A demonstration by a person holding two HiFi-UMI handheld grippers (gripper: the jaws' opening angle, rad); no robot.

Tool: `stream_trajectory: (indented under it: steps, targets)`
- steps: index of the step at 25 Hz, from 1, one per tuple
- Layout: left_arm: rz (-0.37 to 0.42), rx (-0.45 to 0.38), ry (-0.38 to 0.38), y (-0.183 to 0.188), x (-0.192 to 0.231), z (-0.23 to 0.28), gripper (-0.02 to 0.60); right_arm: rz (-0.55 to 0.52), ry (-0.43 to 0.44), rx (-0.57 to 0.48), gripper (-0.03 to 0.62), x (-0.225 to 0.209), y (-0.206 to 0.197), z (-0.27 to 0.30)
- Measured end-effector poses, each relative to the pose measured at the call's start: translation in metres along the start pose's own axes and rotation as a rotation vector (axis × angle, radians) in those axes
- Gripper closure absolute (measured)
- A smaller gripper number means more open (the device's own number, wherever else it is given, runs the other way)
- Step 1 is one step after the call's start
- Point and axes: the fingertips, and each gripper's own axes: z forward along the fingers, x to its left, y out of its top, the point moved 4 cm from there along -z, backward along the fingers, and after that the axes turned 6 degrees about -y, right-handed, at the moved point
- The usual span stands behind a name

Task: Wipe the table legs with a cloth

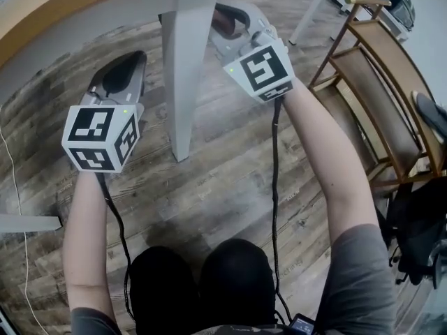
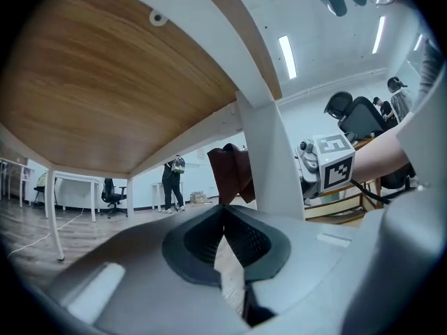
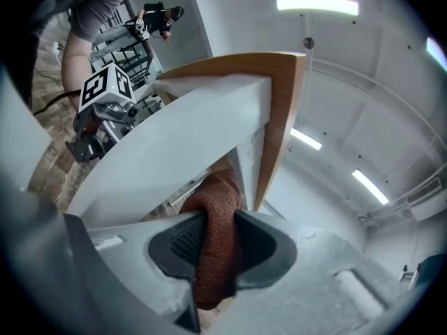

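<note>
The white table leg (image 1: pixel 185 68) runs down from the wooden tabletop (image 1: pixel 63 9) in the middle of the head view. My right gripper (image 1: pixel 227 21) is shut on a brown cloth (image 1: pixel 222 24) and holds it against the leg's upper right side, close under the tabletop. In the right gripper view the cloth (image 3: pixel 216 243) is clamped between the dark pads, with the leg (image 3: pixel 167 152) just ahead. My left gripper (image 1: pixel 124 72) hovers left of the leg, shut with nothing in it. From the left gripper view the leg (image 2: pixel 269 159) hides part of the cloth (image 2: pixel 230 169).
A wooden chair (image 1: pixel 370 82) stands at the right, a black office chair (image 1: pixel 419 222) beyond it. Another white leg (image 1: pixel 311 12) slants at the back. A white cable (image 1: pixel 14 187) trails over the wood floor at the left. A person (image 2: pixel 171 180) stands far off.
</note>
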Motion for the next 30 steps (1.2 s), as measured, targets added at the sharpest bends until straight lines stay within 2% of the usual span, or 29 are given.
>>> stream_trajectory:
  steps: [3,7,12,15,19,24,30]
  targets:
    - [-0.018,0.028,0.007,-0.022,-0.002,-0.007,0.563,-0.033,0.047,0.015,0.510,0.017,-0.010,-0.002]
    - [-0.051,0.093,0.007,-0.066,-0.005,-0.017,0.563,-0.024,0.089,0.042,0.510,0.047,-0.032,-0.014]
    - [-0.052,0.160,-0.005,-0.117,-0.014,-0.028,0.563,-0.063,0.163,0.099,0.510,0.090,-0.061,-0.034]
    - [-0.086,0.195,0.009,-0.150,-0.020,-0.038,0.563,-0.034,0.209,0.130,0.510,0.118,-0.084,-0.044]
    - [-0.091,0.243,0.042,-0.196,-0.026,-0.046,0.563,-0.018,0.267,0.170,0.510,0.157,-0.116,-0.051]
    - [-0.152,0.308,0.062,-0.256,-0.033,-0.057,0.563,0.004,0.347,0.224,0.510,0.206,-0.152,-0.059]
    - [-0.175,0.375,0.045,-0.311,-0.037,-0.070,0.563,0.023,0.407,0.290,0.510,0.254,-0.194,-0.066]
